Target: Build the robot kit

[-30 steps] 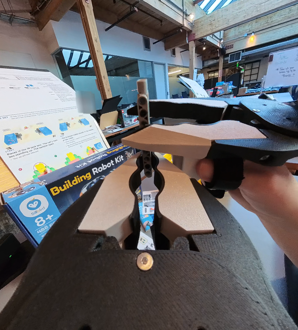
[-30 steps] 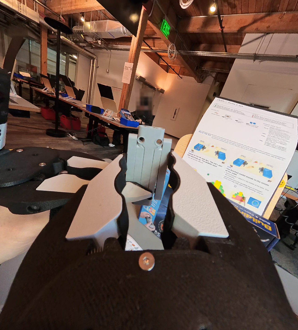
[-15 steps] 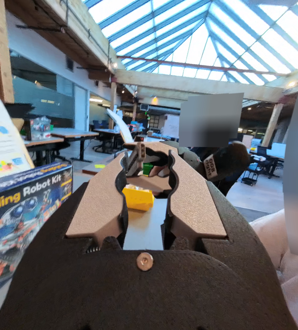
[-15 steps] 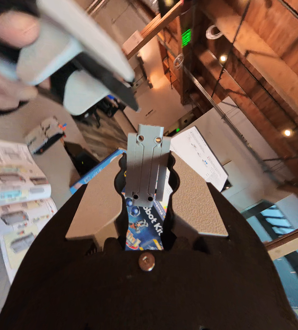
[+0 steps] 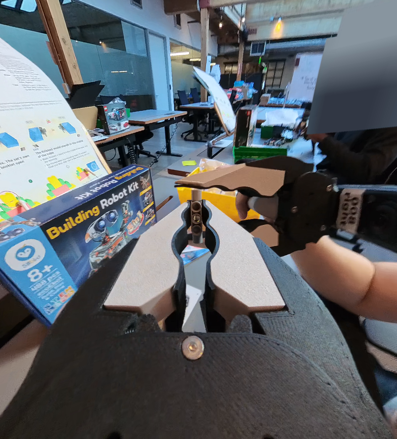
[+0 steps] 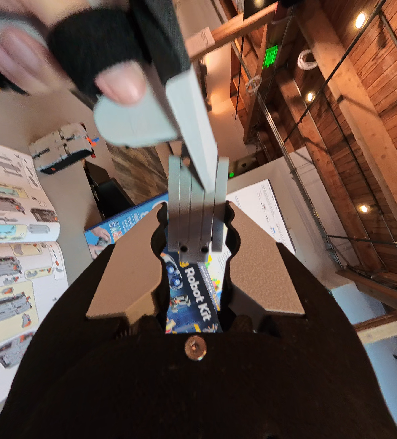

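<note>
The left gripper (image 5: 195, 215) jaws grip a short dark holed beam (image 5: 196, 223), upright between their tips. The right gripper (image 6: 196, 228) jaws clamp a grey grooved panel (image 6: 194, 211), protruding forward.

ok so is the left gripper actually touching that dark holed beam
Touching. The left wrist view shows the left gripper with both fingers pressed against the sides of the dark holed beam, no gap either side.

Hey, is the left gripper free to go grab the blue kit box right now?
Probably not as it stands: the left gripper is shut on a dark holed beam, so its jaws are occupied. The blue kit box itself stands unobstructed just left of it.
</note>
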`<state>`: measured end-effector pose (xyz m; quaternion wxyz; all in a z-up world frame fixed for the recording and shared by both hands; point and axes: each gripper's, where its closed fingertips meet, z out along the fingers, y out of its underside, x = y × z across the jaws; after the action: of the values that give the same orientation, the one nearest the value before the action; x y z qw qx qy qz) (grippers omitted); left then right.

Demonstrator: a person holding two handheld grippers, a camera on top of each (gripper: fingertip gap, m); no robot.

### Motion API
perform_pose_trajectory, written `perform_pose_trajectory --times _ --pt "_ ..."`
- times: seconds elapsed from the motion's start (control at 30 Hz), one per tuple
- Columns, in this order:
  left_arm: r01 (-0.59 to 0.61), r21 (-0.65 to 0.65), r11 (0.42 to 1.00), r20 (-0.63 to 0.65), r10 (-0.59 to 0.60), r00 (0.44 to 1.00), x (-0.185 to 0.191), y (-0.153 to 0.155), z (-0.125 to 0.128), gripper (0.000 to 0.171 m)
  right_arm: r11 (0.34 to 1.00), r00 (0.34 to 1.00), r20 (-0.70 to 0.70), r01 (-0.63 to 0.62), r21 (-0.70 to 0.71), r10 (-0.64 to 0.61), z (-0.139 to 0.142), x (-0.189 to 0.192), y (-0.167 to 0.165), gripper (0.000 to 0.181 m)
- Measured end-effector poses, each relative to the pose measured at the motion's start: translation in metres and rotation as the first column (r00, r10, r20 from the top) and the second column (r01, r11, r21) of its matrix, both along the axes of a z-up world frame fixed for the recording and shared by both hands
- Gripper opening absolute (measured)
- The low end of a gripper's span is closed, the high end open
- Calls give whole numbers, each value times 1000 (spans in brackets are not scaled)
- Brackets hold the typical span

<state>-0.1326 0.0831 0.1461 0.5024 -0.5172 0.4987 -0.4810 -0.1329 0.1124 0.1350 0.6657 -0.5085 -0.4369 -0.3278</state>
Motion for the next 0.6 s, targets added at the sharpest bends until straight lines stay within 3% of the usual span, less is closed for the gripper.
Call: perform_pose_trajectory --times 0.1,0.27,0.6 --pt "47 -84 995 34 -44 998 -6 0 5 5 1000 1000 -7 0 13 0 0 3 2 50" --pt "22 -43 999 5 -22 1000 -3 -1 2 5 999 1000 -2 22 44 -22 2 -1 3 47" --pt "9 -66 998 -26 -11 1000 1 -1 -4 5 999 999 -47 8 -37 -9 -7 1 4 44"
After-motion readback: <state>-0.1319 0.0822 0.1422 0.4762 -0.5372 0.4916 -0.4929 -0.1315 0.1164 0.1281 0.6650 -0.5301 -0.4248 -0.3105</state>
